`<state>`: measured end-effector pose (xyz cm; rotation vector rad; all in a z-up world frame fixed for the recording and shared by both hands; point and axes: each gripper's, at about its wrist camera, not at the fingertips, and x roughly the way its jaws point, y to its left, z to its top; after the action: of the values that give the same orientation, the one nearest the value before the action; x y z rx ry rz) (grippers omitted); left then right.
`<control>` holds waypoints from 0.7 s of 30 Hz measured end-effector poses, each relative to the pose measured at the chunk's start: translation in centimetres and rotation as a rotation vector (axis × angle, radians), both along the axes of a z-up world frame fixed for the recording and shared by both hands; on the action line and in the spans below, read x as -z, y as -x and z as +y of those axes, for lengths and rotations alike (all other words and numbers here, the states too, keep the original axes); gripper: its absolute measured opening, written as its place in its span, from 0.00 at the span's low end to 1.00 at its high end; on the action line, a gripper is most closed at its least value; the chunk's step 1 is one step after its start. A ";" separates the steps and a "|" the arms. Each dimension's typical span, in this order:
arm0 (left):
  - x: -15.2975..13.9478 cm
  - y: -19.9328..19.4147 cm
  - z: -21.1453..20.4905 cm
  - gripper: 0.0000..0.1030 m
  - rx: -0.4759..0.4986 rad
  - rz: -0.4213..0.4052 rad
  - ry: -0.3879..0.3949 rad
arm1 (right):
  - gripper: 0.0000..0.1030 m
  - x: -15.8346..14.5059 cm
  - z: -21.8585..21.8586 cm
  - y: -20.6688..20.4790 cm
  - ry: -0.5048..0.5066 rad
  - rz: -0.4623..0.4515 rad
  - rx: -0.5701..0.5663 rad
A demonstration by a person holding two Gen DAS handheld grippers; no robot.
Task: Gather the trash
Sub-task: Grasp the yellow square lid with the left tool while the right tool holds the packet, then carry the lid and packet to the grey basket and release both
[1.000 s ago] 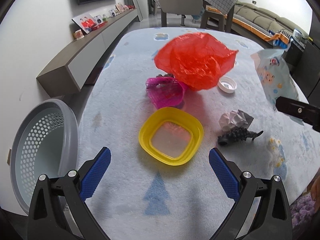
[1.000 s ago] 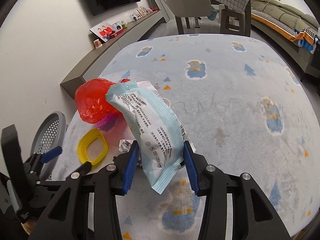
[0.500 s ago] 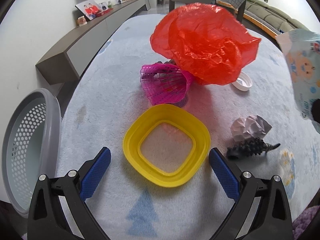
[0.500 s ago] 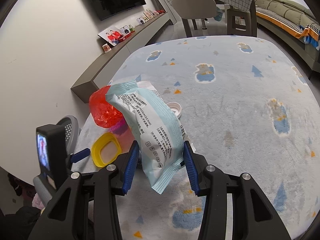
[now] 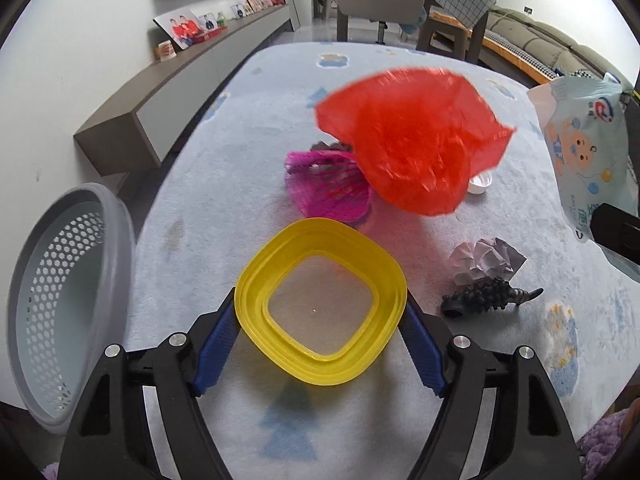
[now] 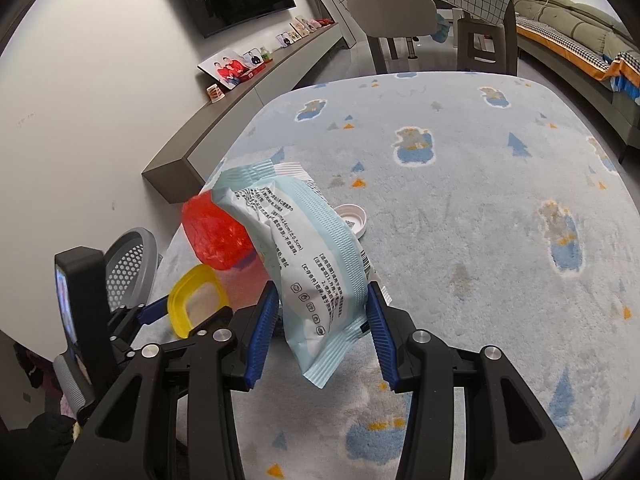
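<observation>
A yellow square bowl (image 5: 320,232) lies on the pale blue rug (image 5: 240,160) between the jaws of my left gripper (image 5: 320,300). The jaws are closing, and both blue pads (image 5: 216,340) touch the bowl's sides. Behind it lie a pink mesh piece (image 5: 328,188) and a crumpled red plastic bag (image 5: 412,144). My right gripper (image 6: 322,292) is shut on a pale blue wipes packet (image 6: 304,248), held above the rug. The same packet (image 5: 588,160) shows at the right edge of the left wrist view.
A grey perforated basket (image 5: 60,300) stands off the rug's left edge. A crumpled grey paper ball (image 5: 486,260), a black toy dinosaur (image 5: 484,300) and a white cap (image 5: 480,182) lie right of the bowl. A low wall shelf (image 5: 180,92), chairs and a sofa stand beyond.
My left gripper has come up to the yellow bowl and its jaws have narrowed from wide apart onto the bowl's sides. The right gripper keeps still with the packet.
</observation>
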<state>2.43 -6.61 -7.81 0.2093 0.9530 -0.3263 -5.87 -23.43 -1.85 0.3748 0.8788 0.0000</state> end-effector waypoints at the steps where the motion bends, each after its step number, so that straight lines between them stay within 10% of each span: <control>1: -0.4 0.2 0.4 0.72 -0.005 -0.008 0.007 | 0.42 -0.1 0.2 0.0 0.003 -0.001 -0.004; 21: -8.2 1.4 14.0 0.72 -0.160 -0.159 0.001 | 0.42 -4.7 14.6 -3.4 0.057 -0.098 -0.229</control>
<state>1.08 7.42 0.44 0.1546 0.8071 -0.1598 -2.46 -8.87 2.82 0.2172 0.8191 0.2029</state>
